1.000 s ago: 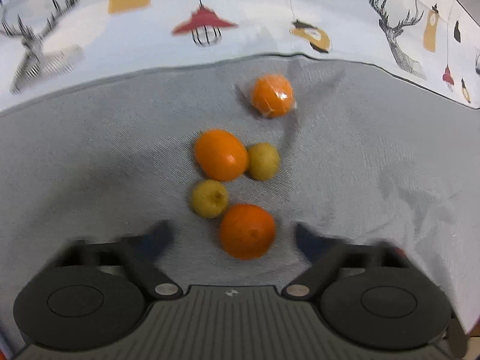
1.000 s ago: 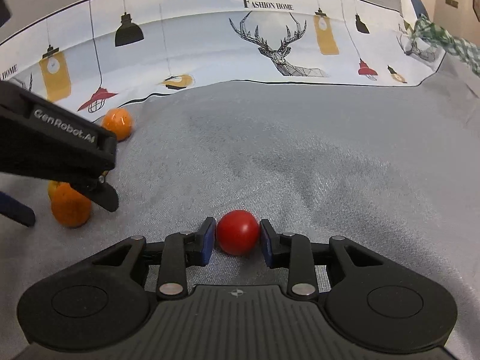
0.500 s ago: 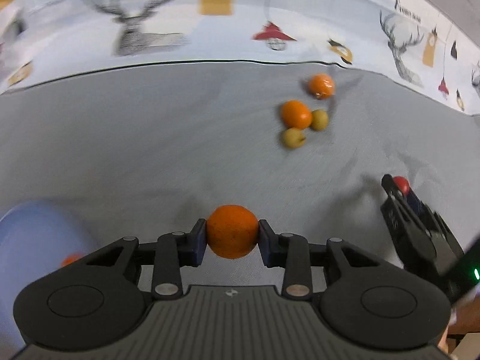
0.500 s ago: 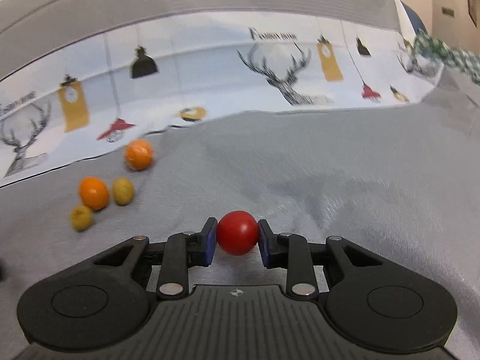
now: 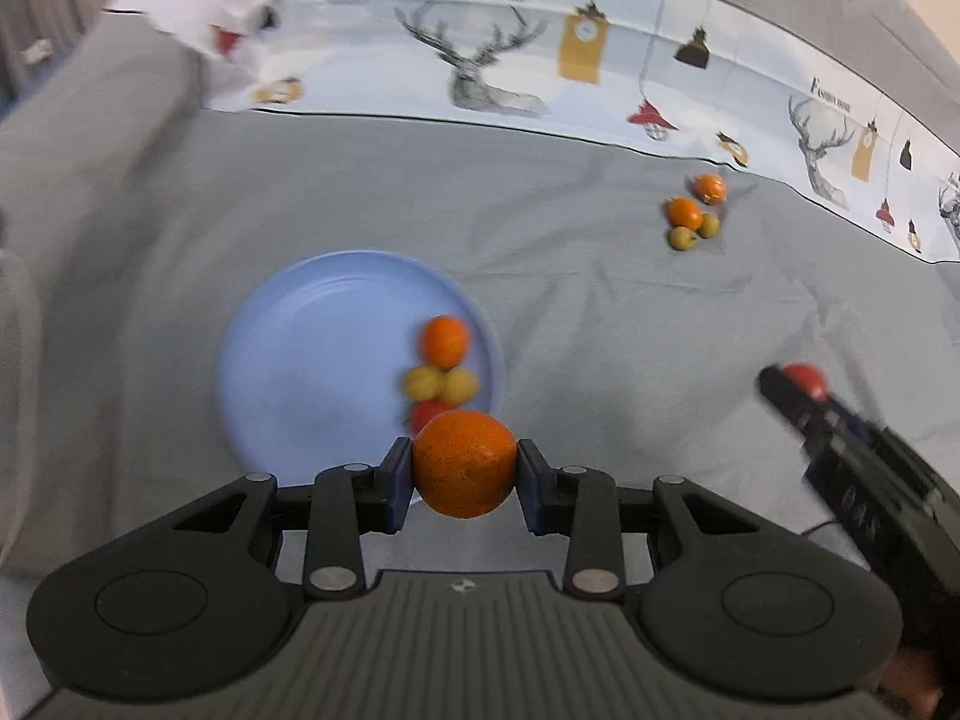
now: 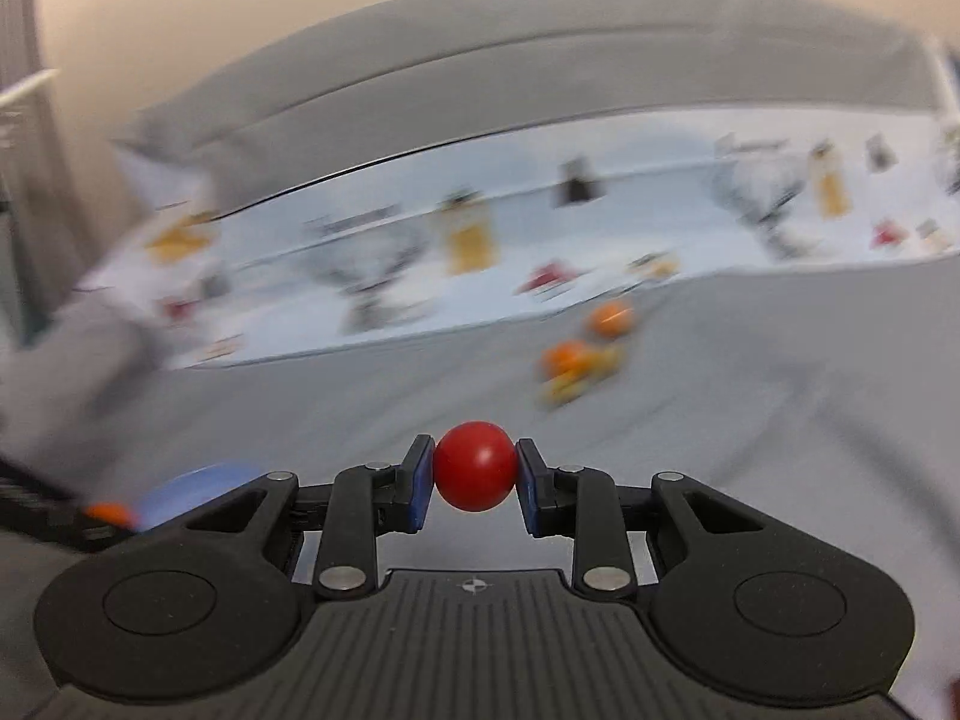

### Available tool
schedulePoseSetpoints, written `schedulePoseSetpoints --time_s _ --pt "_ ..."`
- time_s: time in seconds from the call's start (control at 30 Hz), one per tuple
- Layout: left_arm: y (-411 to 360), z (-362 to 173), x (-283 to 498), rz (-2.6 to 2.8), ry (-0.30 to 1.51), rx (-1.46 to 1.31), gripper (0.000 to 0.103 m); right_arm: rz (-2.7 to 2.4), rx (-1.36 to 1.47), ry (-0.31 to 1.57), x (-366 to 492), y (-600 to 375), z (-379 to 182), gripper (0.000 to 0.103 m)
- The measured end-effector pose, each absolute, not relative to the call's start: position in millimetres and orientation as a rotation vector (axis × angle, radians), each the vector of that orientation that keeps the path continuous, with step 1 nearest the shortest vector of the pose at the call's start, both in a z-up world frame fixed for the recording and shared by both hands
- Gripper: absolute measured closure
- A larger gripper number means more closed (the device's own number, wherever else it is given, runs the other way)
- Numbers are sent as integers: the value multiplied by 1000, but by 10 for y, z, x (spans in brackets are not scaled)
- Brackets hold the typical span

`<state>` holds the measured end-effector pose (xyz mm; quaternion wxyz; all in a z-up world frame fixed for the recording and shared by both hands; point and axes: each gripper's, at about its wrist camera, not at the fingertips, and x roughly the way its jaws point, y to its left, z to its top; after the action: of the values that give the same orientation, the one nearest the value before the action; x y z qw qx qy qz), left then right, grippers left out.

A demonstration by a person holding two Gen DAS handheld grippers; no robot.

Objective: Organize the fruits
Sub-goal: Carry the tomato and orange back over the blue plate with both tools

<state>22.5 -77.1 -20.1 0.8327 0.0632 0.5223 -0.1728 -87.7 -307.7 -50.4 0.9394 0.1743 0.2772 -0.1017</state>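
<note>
You are mid-carry with both hands: the step in hand looks like delivery to the plate, the picking being done for this pair. Your left gripper is clenched on an orange; its jaws have just been closing, and the pads now press the fruit from both sides. That orange hangs over the plate's near right rim, just in front of the fruit already lying there: a red one, two yellow ones and a small orange one, all bunched at the right side. Your right gripper grips a red ball-like fruit squarely between its blue pads, held above the grey cloth and well to the right of the plate, which shows only as a blue sliver at the lower left of the right wrist view. Next, I judge, you should lower the orange onto a bare part of the plate, left of the pile, so it does not knock the others or roll off the rim, and only then let go. After that, bring the red fruit across. Four more fruits wait in a cluster near the patterned border, well apart from both grippers.
</note>
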Motion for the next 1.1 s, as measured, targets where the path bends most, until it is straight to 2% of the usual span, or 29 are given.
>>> schedulePoseSetpoints --time_s 0.23,0.5,1.1 --pt "36 -38 -240 -286 1020 96 64 26 288 632 -1126 -2138 -242 73" --pt "534 -48 -420 -247 1000 30 64 120 144 645 -1293 -1519 -108 73" --pt "622 3 -351 -248 976 -11 64 104 89 636 -1333 -1461 -48 73"
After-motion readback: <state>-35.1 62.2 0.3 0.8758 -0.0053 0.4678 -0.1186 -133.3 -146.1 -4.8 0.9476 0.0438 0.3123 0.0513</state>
